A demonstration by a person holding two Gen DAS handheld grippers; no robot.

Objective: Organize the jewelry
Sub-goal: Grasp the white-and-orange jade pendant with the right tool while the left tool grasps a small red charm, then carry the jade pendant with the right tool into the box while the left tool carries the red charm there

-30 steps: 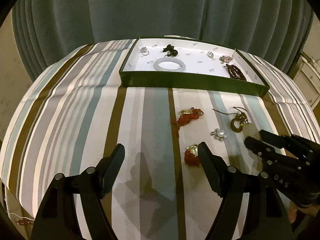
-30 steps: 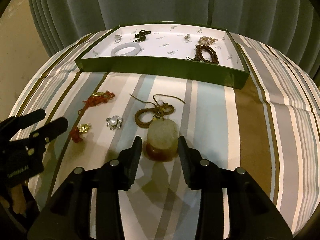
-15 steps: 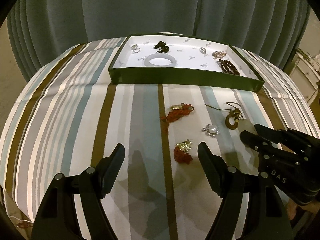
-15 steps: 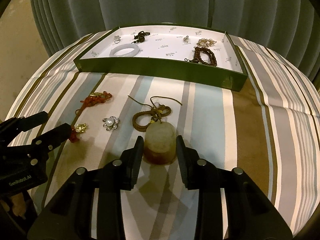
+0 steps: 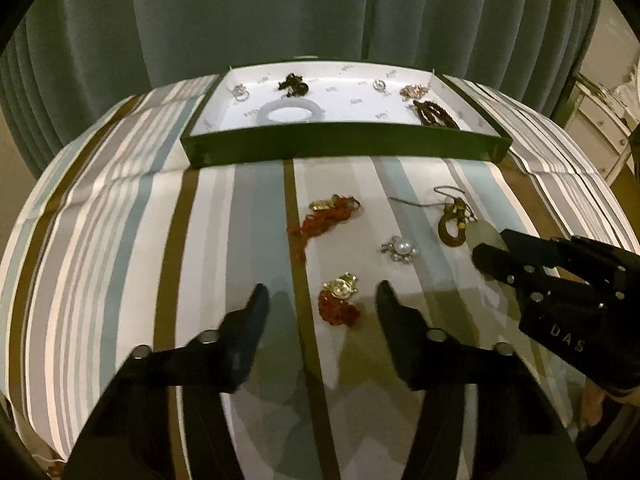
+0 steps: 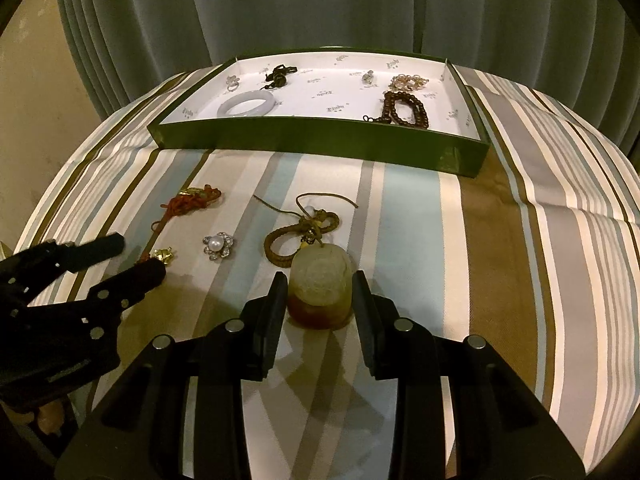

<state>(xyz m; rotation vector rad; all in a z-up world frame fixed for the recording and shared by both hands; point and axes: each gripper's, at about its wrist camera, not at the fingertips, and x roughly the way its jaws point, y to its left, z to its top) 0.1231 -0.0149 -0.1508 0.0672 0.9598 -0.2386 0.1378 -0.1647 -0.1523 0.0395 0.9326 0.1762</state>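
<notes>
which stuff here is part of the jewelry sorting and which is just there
Part of the job:
jade pendant between the right gripper fingers
pearl brooch
two red tassel charms
green tray
left gripper

Just there:
striped tablecloth
grey curtain

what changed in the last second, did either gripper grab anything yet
Not yet. The right gripper narrowed around the stone pendant, which has not moved and sits between its fingers; contact is unclear. The left gripper moved right, and now brackets the red tassel charm, wide open. The pearl brooch and the tray pieces stayed put.
</notes>
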